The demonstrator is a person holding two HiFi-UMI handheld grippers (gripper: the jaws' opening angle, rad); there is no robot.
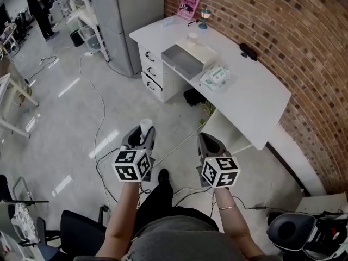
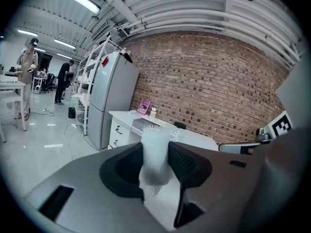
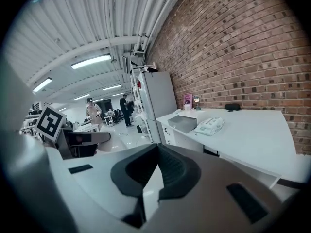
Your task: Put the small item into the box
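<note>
The left tool point(image 1: 142, 137) is gripping the small item point(image 2: 155, 154), a pale white piece standing upright between its pads and poking out above the tips. The right tool point(image 1: 206, 139), just beside it, is sitting closed on nothing. Both are hanging over the floor point(image 1: 65, 107), well apart from the desk point(image 1: 255, 97). On that desk the box point(image 1: 182, 61) is lying open-topped near the front edge, with a wipes pack point(image 1: 215, 76) just to its right.

So, as I judge it, the pick-up is done, while the carry to the desk and the drop into the box are yet to come.

For room, the floor on the left is lying wide open, though cables point(image 1: 100, 118) are trailing across it toward the person's feet and could be catching a step. The desk's front edge and its drawers are facing the approach. Farther right the brick wall point(image 1: 283, 31) is closing off that side, so reaching in from the front is looking easiest.
</note>
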